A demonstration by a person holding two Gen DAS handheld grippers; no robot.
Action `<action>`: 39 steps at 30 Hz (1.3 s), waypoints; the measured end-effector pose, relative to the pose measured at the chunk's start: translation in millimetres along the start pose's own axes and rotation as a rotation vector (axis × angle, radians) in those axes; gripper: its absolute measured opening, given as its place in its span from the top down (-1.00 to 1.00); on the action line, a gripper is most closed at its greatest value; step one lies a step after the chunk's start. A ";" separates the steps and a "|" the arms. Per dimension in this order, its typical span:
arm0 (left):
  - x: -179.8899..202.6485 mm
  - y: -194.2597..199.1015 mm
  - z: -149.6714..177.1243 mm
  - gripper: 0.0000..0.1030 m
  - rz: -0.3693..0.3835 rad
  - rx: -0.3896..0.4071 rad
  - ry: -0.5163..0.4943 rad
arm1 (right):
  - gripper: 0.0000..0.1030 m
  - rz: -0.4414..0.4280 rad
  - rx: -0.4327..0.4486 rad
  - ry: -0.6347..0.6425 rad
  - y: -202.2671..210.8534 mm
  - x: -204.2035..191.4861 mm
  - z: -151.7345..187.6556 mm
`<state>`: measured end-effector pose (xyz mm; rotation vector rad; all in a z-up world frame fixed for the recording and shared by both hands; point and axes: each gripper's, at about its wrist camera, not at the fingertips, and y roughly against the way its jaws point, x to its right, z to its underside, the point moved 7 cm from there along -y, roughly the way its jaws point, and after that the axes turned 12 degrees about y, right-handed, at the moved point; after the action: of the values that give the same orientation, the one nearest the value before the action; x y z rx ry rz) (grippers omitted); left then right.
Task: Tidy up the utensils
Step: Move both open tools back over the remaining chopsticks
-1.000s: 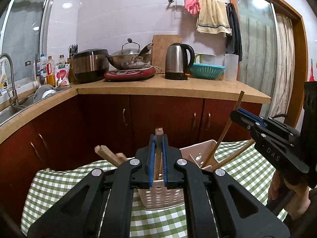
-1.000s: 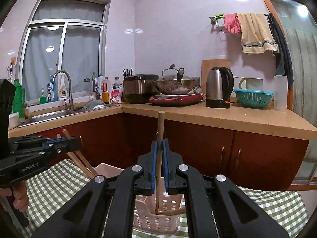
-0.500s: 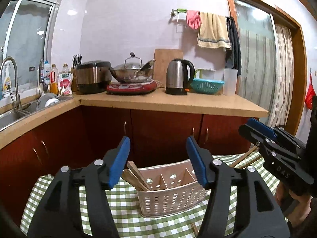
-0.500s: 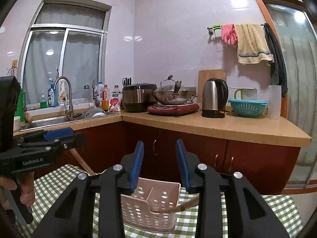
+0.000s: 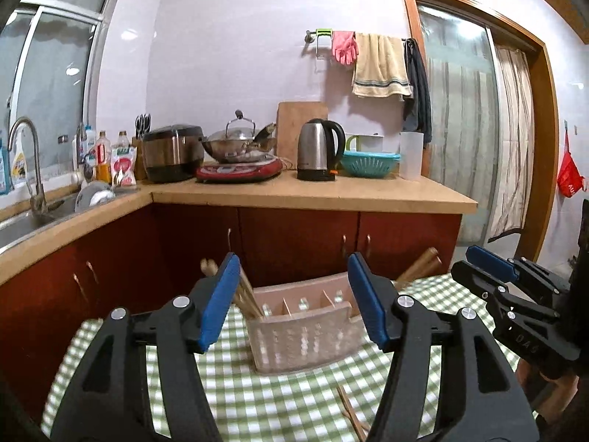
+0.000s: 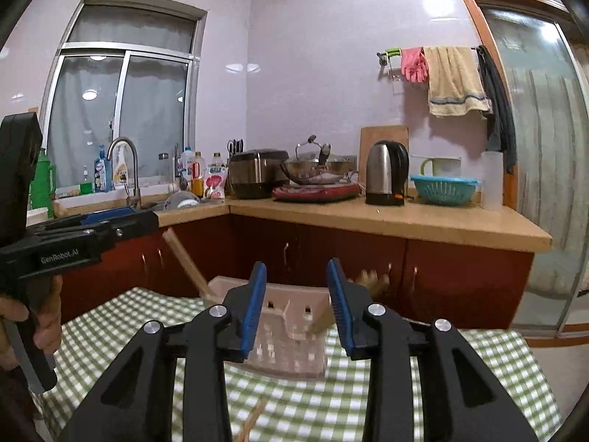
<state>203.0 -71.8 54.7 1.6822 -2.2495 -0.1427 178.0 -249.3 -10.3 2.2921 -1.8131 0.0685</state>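
Note:
A pale plastic utensil caddy (image 5: 305, 328) with several compartments stands on a green checked tablecloth (image 5: 279, 397). Wooden utensils (image 5: 243, 294) lean out of its left end and another (image 5: 416, 269) out of its right end. My left gripper (image 5: 292, 300) is open and empty, held just in front of the caddy. My right gripper (image 6: 296, 305) is open and empty, in front of the caddy (image 6: 291, 335) from the other side. Wooden handles (image 6: 184, 261) lean in it. A loose wooden stick (image 5: 351, 412) lies on the cloth; it also shows in the right wrist view (image 6: 254, 420).
Behind the table runs a kitchen counter (image 5: 313, 195) with red cabinets, a kettle (image 5: 318, 154), a wok, a rice cooker, a teal colander and a sink (image 5: 25, 217) at the left. A glass door (image 5: 464, 129) is at the right.
Both grippers were shut on wooden utensils standing in the caddy. They have opened, let the utensils go into the caddy, and pulled back and up.

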 end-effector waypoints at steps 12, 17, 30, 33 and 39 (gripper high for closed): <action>-2.7 36.7 106.0 -0.15 -0.063 -0.163 0.076 | 0.31 0.023 -0.130 -0.051 50.0 -12.2 76.8; -0.8 49.2 151.3 -0.15 -0.090 -0.229 0.095 | 0.31 0.032 -0.171 -0.052 67.9 -16.0 102.7; 19.8 60.4 231.1 -0.15 -0.087 -0.346 0.096 | 0.31 0.049 -0.226 -0.064 98.3 -16.9 150.4; 26.1 58.5 245.9 -0.14 -0.078 -0.371 0.090 | 0.31 0.053 -0.231 -0.071 101.8 -15.1 157.3; 34.0 47.1 271.6 0.09 -0.075 -0.420 0.064 | 0.31 0.050 -0.238 -0.081 105.0 -14.1 165.6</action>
<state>65.2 -121.0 -181.4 1.5168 -1.9401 -0.5316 56.9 -291.4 -159.4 2.1130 -1.8075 -0.2234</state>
